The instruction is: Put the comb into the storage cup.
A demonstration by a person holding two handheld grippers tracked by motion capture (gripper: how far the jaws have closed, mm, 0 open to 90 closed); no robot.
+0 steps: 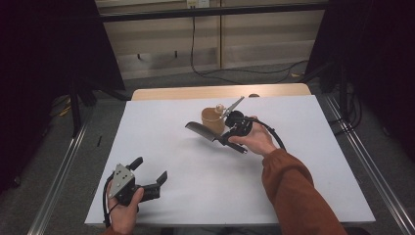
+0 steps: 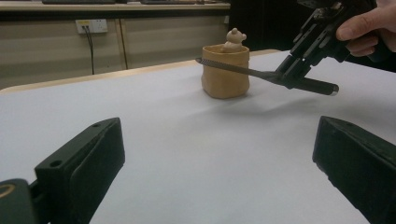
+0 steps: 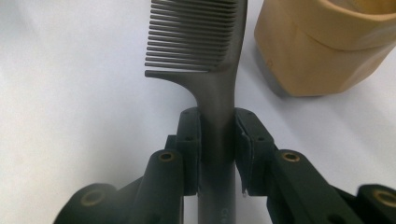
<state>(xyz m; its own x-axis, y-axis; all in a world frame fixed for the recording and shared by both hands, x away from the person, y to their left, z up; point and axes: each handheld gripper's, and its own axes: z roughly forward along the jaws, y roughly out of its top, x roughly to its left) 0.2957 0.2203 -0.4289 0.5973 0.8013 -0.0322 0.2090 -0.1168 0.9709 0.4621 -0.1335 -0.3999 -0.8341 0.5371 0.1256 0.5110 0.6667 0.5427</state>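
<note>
High view: comb in right tongs beside tan cup.

white table, grey floor, beige wall

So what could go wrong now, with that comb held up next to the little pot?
The right hand-held gripper clamps the comb near its handle, so the long toothed end might swing and knock the tan pot, tipping it with the small bear figure inside. The comb could also slip between the jaws.
</note>
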